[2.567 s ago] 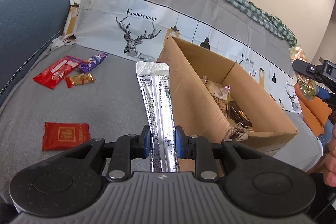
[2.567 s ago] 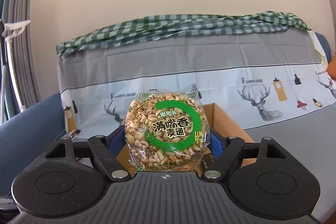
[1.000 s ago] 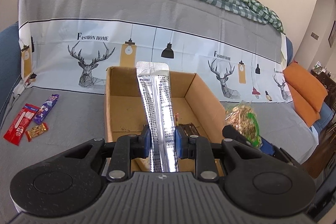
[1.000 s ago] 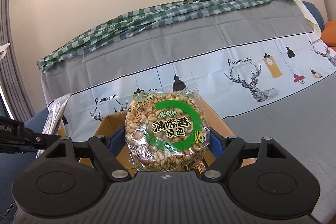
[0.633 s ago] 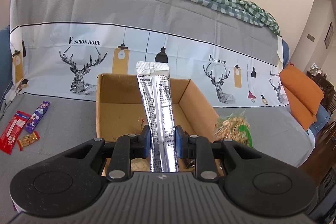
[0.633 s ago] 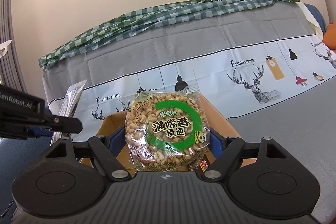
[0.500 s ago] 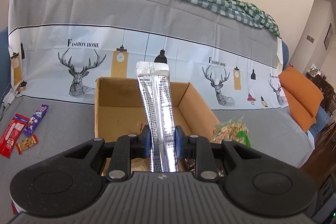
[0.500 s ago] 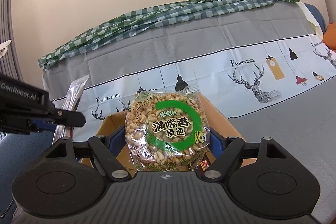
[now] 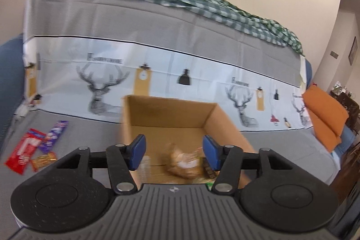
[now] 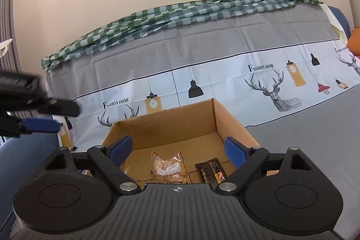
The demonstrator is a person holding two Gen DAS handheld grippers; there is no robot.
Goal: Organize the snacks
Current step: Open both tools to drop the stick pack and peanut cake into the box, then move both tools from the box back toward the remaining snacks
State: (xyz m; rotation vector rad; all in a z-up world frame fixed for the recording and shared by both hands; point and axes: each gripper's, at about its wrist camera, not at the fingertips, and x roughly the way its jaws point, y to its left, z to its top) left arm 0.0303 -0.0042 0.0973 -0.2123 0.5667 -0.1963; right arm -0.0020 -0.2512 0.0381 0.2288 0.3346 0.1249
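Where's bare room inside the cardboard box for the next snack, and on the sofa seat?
In the brown cardboard box, the floor along the back wall is bare; the near floor is crowded by a clear cracker packet and a dark chocolate bar. The grey sofa seat right of the box is bare; left, red and purple wrappers crowd it.

Even bright daylight, soft shadows only, left wrist view smeared by motion blur, open brown cardboard box (image 9: 171,114) ahead of the gripper soft-edged, right wrist view sharp, strong fisheye bending at edges, dark vignetted corners
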